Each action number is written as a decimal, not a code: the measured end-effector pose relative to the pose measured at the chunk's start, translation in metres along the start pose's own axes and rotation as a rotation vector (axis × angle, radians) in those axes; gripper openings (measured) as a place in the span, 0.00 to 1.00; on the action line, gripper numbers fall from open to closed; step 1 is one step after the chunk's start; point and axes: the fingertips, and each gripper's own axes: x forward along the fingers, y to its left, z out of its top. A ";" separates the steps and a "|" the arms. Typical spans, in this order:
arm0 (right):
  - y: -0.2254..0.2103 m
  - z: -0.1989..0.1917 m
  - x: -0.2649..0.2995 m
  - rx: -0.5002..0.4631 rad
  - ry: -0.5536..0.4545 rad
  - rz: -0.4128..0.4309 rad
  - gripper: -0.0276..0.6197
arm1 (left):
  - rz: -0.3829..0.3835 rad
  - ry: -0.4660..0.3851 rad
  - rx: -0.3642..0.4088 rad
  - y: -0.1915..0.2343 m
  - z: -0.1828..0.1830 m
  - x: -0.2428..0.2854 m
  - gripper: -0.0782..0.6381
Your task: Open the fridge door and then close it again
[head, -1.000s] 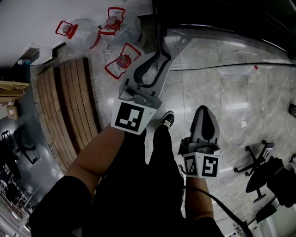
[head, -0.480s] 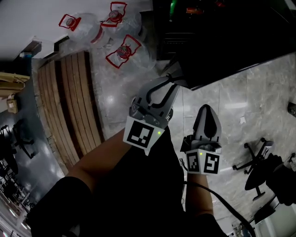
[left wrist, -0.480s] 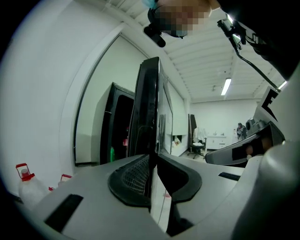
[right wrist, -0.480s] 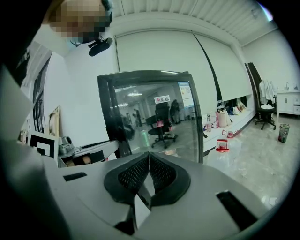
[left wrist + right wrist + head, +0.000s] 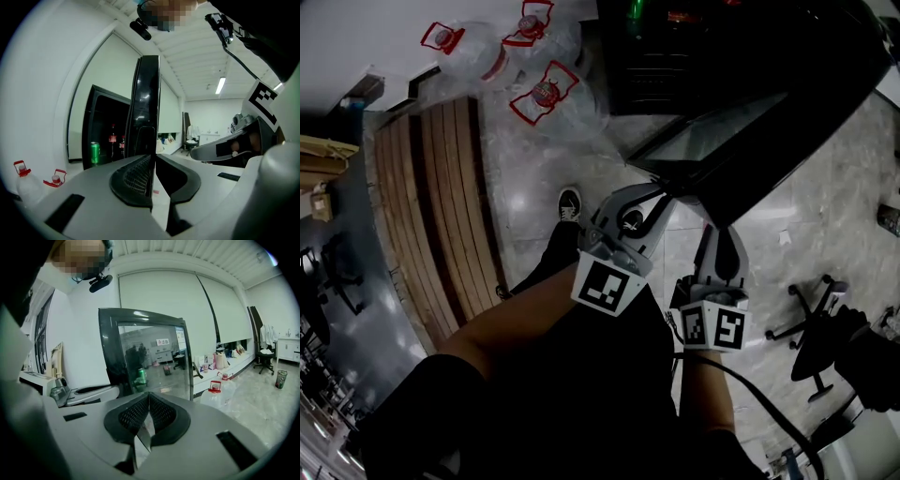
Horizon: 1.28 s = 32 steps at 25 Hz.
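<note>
The black fridge (image 5: 675, 47) stands open at the top of the head view, with cans and bottles on its shelves. Its glass door (image 5: 769, 122) is swung out to the right. My left gripper (image 5: 661, 195) reaches to the door's near end. In the left gripper view the door (image 5: 147, 103) shows edge-on straight ahead of the left gripper (image 5: 152, 157). Its jaws have just been closing and now stand a narrow slit apart, with nothing visibly pinched. My right gripper (image 5: 719, 230) hangs shut beside it and faces the glass door (image 5: 150, 357); the right gripper (image 5: 149, 393) holds nothing.
Large water jugs with red handles (image 5: 548, 94) lie on the floor left of the fridge. A slatted wooden bench (image 5: 441, 206) runs along the left. An office chair (image 5: 816, 328) stands at the right. The person's shoe (image 5: 569, 203) is on the marble floor.
The fridge door has swung out wide from nearly shut. My left gripper has travelled down and right in the head view with its jaws narrowing. The right gripper has shifted slightly.
</note>
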 end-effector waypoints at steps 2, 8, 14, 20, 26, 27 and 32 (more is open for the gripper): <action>-0.003 -0.001 -0.003 0.004 -0.001 0.002 0.07 | 0.014 -0.006 -0.001 -0.007 0.001 0.000 0.16; -0.009 -0.007 -0.006 0.020 0.006 0.011 0.07 | 0.031 -0.009 0.019 -0.014 0.000 0.001 0.16; -0.011 -0.008 -0.005 0.023 0.010 0.016 0.07 | 0.033 -0.010 0.006 -0.013 -0.001 0.001 0.16; -0.013 -0.010 -0.004 0.008 0.012 0.024 0.07 | 0.032 -0.008 0.007 -0.013 0.000 0.000 0.16; -0.010 -0.012 0.008 0.016 0.026 0.028 0.07 | 0.038 -0.015 0.003 0.009 -0.001 0.002 0.16; -0.010 -0.011 0.010 0.014 0.025 0.030 0.07 | 0.041 -0.014 0.004 0.015 -0.002 0.003 0.16; -0.003 -0.010 0.028 0.012 0.029 0.043 0.07 | 0.077 -0.006 -0.001 0.052 -0.004 0.008 0.18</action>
